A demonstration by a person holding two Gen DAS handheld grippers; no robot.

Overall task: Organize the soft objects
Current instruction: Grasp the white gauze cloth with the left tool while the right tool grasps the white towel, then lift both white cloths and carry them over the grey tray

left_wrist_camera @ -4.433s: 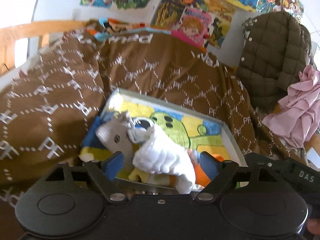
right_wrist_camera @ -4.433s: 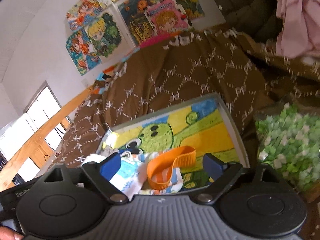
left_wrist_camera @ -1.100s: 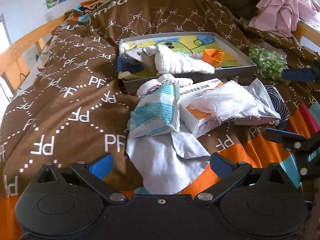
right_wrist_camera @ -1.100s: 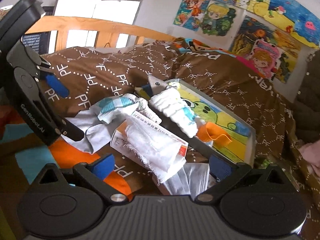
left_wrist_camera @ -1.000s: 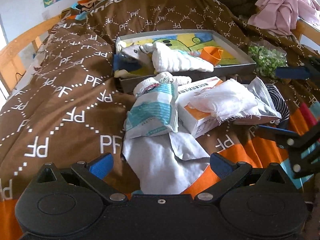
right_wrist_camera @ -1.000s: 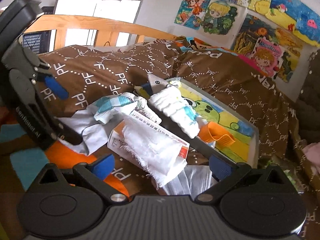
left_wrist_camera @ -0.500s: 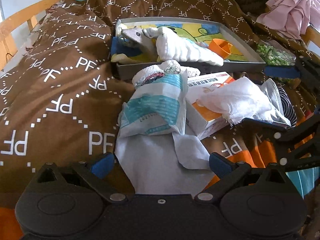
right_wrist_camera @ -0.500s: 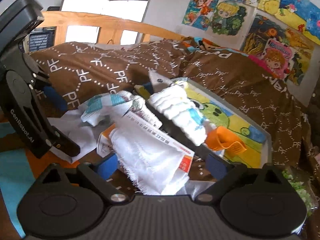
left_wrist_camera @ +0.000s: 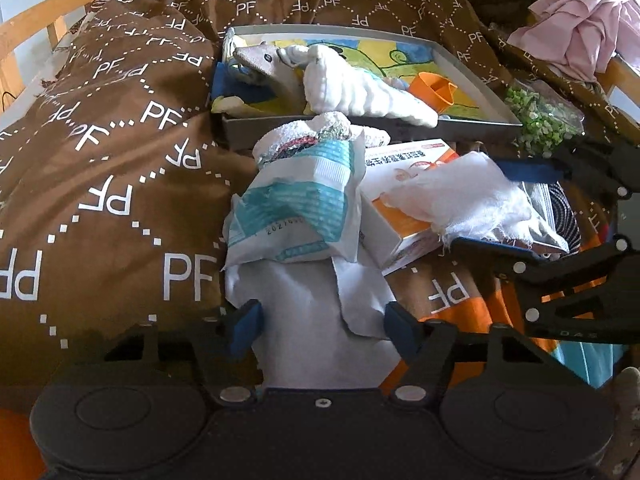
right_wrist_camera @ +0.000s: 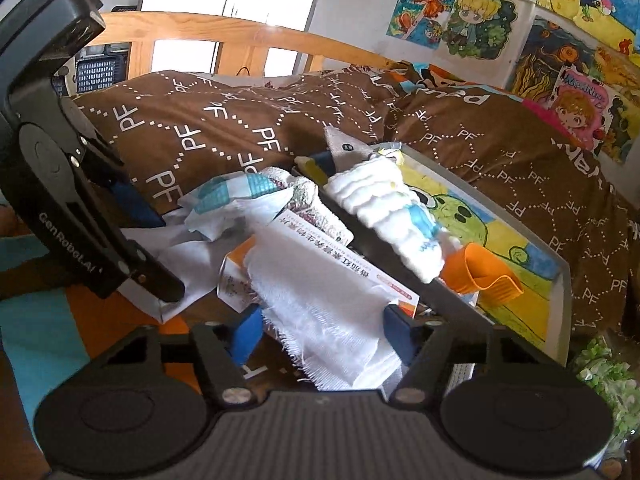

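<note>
On a brown quilt point(left_wrist_camera: 120, 168) printed "PF", the "GenRobot.AI"-marked left gripper point(left_wrist_camera: 322, 322) is closing its fingers around a pale grey cloth point(left_wrist_camera: 316, 312) below a teal-printed packet point(left_wrist_camera: 296, 208), while the right gripper point(right_wrist_camera: 322, 330) closes around frayed white gauze point(right_wrist_camera: 320, 312) draped over an orange-and-white box point(right_wrist_camera: 320, 256) beside the grey tray point(right_wrist_camera: 560, 320).
</note>
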